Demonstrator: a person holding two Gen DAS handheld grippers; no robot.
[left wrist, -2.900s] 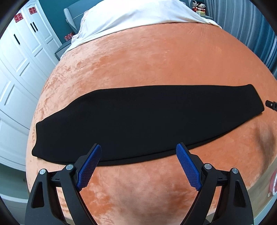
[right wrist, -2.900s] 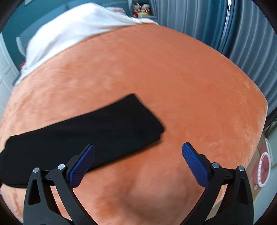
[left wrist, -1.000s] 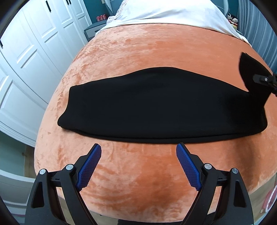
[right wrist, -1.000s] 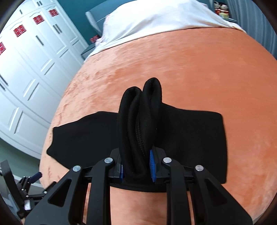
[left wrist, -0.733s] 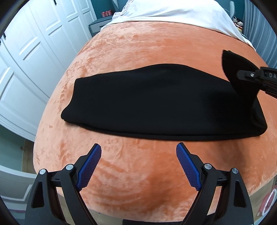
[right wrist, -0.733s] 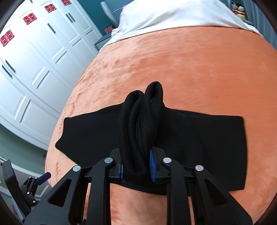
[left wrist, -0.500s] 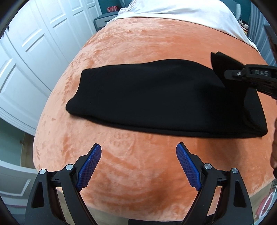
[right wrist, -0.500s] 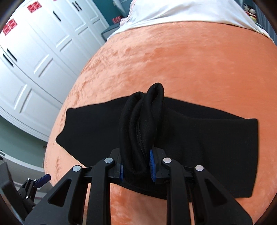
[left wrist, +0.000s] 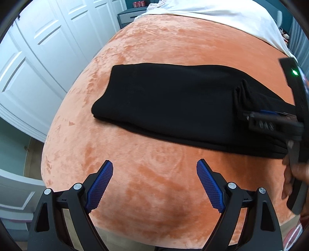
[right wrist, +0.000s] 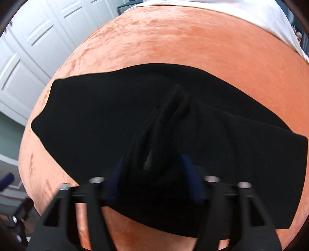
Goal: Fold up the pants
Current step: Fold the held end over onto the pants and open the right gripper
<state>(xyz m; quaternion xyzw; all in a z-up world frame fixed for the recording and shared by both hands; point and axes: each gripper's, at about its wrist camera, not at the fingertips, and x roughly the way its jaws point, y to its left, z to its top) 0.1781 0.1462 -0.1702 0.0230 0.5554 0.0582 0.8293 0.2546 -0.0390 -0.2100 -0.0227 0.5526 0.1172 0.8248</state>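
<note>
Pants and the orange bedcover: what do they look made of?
Pants: black, matte, soft knit or fleece by the look; they drape in thick rounded folds with no sheen, though the weave is too dark to confirm. Bedcover: orange plush, velvet or short-pile fleece probably; brushed light and dark patches and swirl marks show a nap.

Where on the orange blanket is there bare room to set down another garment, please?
Bare orange blanket lies between the black pants and the near edge, under the left hand-held gripper. Another free band runs between the pants and the white sheet. It is crowded at the pants' right end, where the right hand-held gripper is opening.
</note>
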